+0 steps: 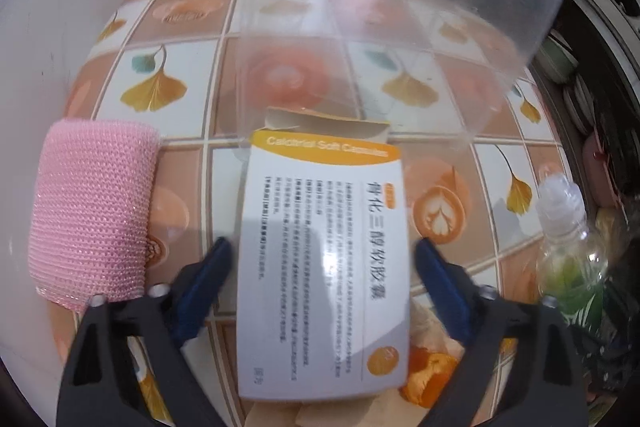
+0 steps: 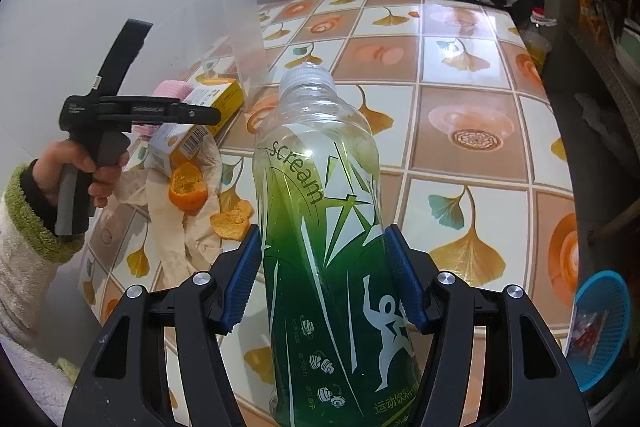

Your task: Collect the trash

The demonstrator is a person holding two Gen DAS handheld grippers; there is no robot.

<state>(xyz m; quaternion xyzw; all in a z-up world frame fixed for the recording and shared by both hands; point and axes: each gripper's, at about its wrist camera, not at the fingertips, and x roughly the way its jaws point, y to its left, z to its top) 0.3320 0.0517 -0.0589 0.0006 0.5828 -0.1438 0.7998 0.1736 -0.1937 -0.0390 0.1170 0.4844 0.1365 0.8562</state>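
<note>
My left gripper (image 1: 322,263): fingers spread to either side of the medicine box (image 1: 324,267); the blue pads sit just off its long edges, a sliver of gap on each side, so I cannot tell whether they press it
My right gripper (image 2: 324,275): jaws pinched on the plastic bottle (image 2: 320,211), blue pads touching both sides of its green label
Medicine box: white with an orange band, printed face up, lying lengthwise between my left fingers over the tiled tablecloth (image 1: 192,39), its far flap open
Plastic bottle: capped, tilted away from my right camera, neck pointing toward the far side of the table
Clear container (image 1: 400,7): transparent tub just beyond the box, seen tipped up in the left view
Pink sponge (image 1: 94,211): just left of my left fingers
Orange peel (image 2: 188,187): on crumpled tissue (image 2: 192,235) beside the box, another piece near the bottle
Blue basket (image 2: 600,327): off the table's right edge, low
</note>
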